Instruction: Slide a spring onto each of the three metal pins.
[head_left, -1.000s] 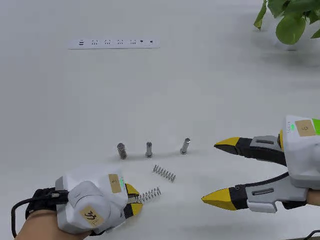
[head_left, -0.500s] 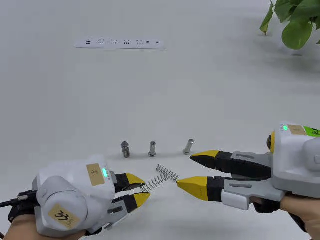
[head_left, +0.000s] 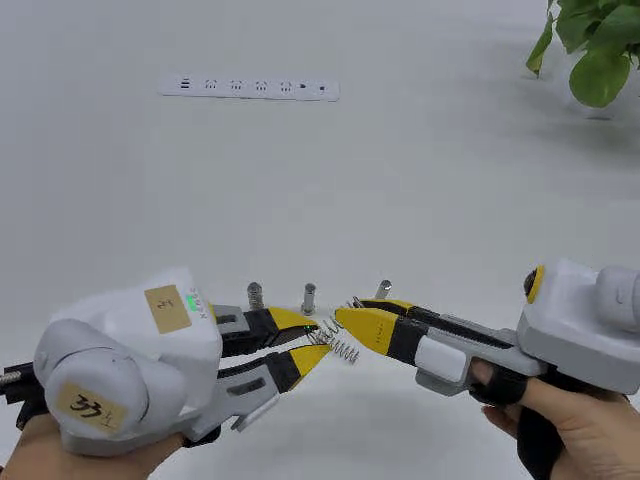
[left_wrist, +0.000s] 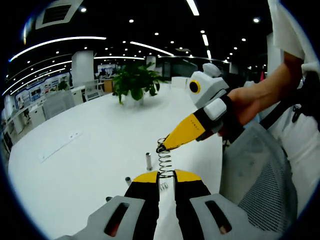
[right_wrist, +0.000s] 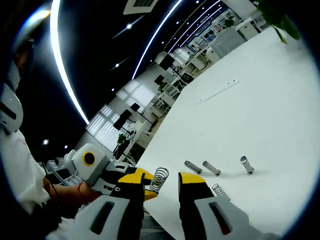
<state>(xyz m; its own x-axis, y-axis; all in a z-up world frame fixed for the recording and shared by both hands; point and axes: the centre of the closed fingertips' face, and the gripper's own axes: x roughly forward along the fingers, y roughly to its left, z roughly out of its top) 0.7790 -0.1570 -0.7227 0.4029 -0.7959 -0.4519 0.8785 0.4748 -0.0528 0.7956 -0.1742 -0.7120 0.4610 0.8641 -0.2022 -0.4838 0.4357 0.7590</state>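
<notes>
Gripping the near end of a spring (left_wrist: 164, 161), the left gripper (left_wrist: 165, 176) has its jaws closed on it, on the person's side of the middle pin (head_left: 309, 295). The spring's long axis runs straight out from those jaws, pointing roughly toward the middle pin. The right gripper (head_left: 348, 313) meets its free end with jaws parted. A loose spring (head_left: 345, 351) lies flat just short of that pin. Left of the middle pin stands the left pin (head_left: 255, 294), wearing a spring; on the other side is the bare right pin (head_left: 383, 290). A power strip (head_left: 250, 87) lies well beyond.

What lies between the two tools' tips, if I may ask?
A spring, held by the left tool, reaching the right tool; left gripper view.
</notes>
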